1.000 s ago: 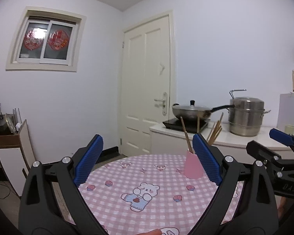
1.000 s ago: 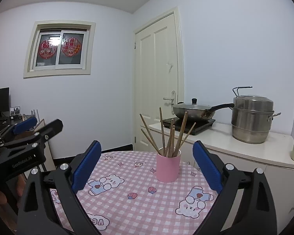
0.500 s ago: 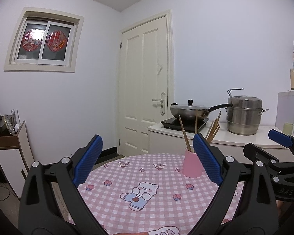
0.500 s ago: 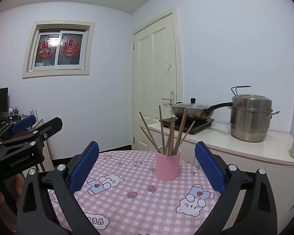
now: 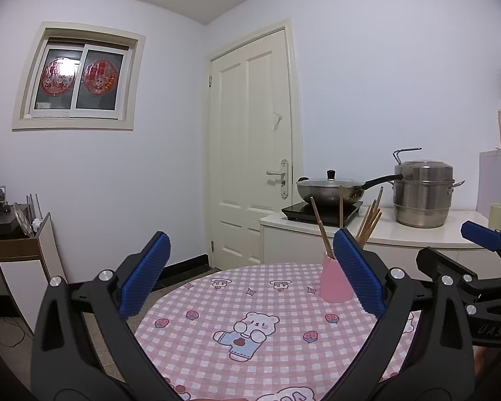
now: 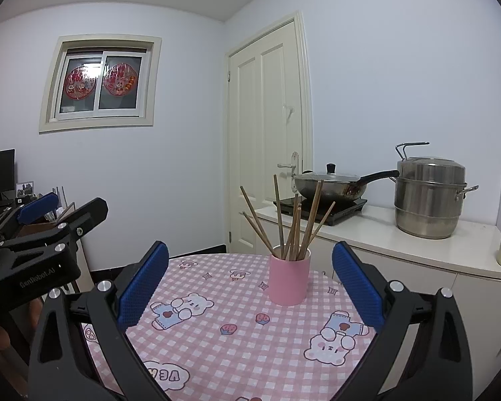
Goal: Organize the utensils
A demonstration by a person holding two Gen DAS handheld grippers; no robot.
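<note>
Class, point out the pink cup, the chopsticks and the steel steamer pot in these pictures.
pink cup (image 6: 289, 280), right wrist view, front wall.
chopsticks (image 6: 312, 214), right wrist view, one stick's shaft.
steel steamer pot (image 6: 429, 200), right wrist view, side wall.

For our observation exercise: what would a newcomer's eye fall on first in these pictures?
A pink cup bristling with wooden chopsticks stands on the pink checked bear tablecloth. Behind it, on the white counter, sit a lidded wok and a steel steamer pot.
</note>
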